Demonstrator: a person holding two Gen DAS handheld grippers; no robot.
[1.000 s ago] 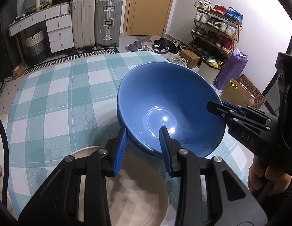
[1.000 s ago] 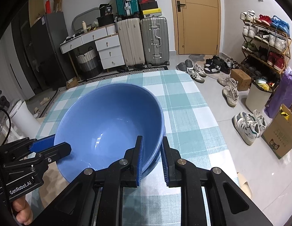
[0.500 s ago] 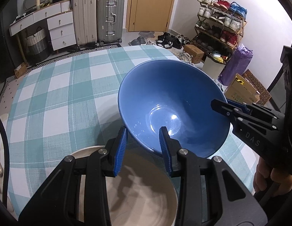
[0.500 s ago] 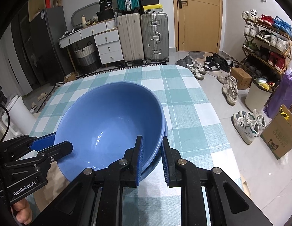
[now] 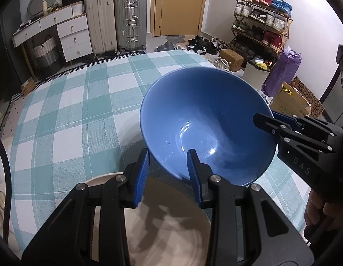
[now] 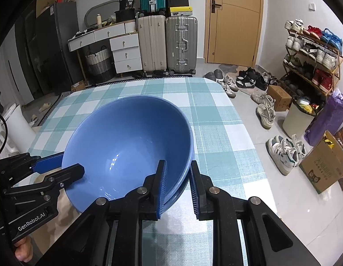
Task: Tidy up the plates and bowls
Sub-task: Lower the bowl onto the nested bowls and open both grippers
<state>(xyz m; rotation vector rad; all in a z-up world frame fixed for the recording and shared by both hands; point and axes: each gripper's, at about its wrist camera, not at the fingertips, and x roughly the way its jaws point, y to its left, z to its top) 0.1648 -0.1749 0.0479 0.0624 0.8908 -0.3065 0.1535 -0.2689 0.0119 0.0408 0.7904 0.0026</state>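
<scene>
A large blue bowl [image 5: 207, 119] hangs above the checked table, held from both sides. My left gripper [image 5: 168, 175] is shut on its near rim, one finger inside and one outside. My right gripper [image 6: 176, 186] is shut on the opposite rim; a second blue rim edge [image 6: 182, 188] shows just under the bowl [image 6: 127, 141] there. The right gripper shows in the left wrist view [image 5: 273, 122], the left gripper in the right wrist view [image 6: 60, 166]. A beige plate [image 5: 167, 228] lies under my left gripper at the table's near edge.
The teal and white checked tablecloth [image 5: 71, 102] covers the table. Beyond the table stand suitcases [image 5: 129, 20], a white drawer unit [image 5: 71, 37], a shoe rack [image 5: 262, 24], boxes [image 6: 322, 166] and loose shoes on the floor.
The bowl has risen and moved slightly right and toward the near edge with both grippers on it. More of the beige plate shows beneath it.
</scene>
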